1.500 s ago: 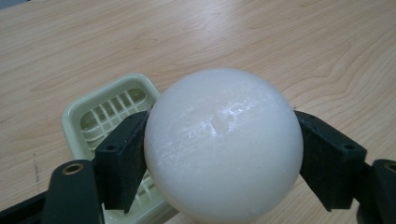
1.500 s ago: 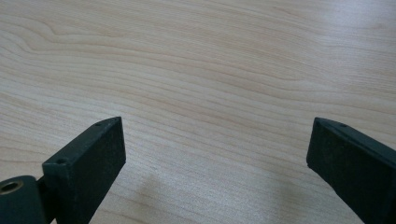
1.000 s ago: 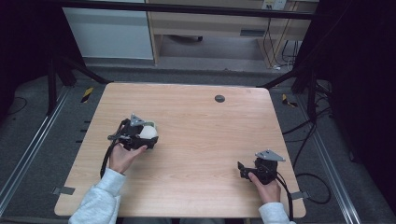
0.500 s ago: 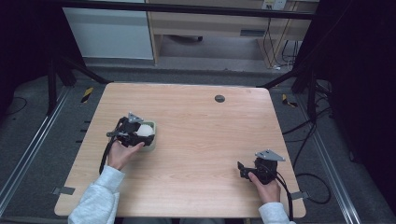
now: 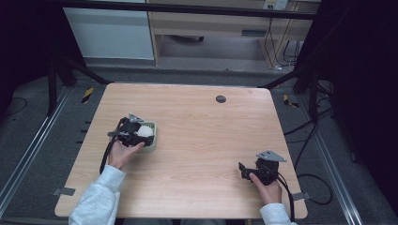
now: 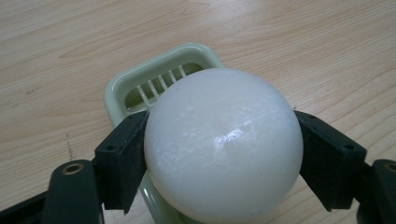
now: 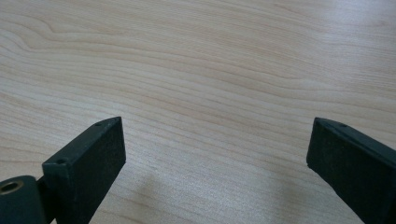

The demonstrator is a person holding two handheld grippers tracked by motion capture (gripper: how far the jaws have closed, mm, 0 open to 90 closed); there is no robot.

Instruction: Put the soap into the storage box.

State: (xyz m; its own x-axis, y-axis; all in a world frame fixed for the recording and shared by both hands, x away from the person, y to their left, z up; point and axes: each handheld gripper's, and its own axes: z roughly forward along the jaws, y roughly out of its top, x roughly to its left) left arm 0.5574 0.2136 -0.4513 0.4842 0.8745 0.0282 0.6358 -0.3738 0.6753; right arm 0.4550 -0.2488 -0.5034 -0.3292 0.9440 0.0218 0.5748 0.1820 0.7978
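My left gripper (image 5: 141,133) is shut on a smooth white ball (image 6: 222,144), its two black pads pressing the ball's sides. The ball (image 5: 145,131) hangs just above a pale green slotted dish (image 6: 140,88), which lies on the left half of the wooden table (image 5: 202,126); the ball hides most of the dish (image 5: 152,136). Near the table's front right corner my right gripper (image 5: 241,169) rests low, held by a hand. Its jaws stand wide open over bare wood (image 7: 215,107) with nothing between them.
A small dark round cap (image 5: 220,99) sits in the tabletop near the far edge, right of centre. Cables trail off the table's right side. Metal frame rails run along both sides on the floor.
The left gripper has carried the white ball slightly left and toward the far side, bringing it over the green dish. The right gripper has stayed where it was.
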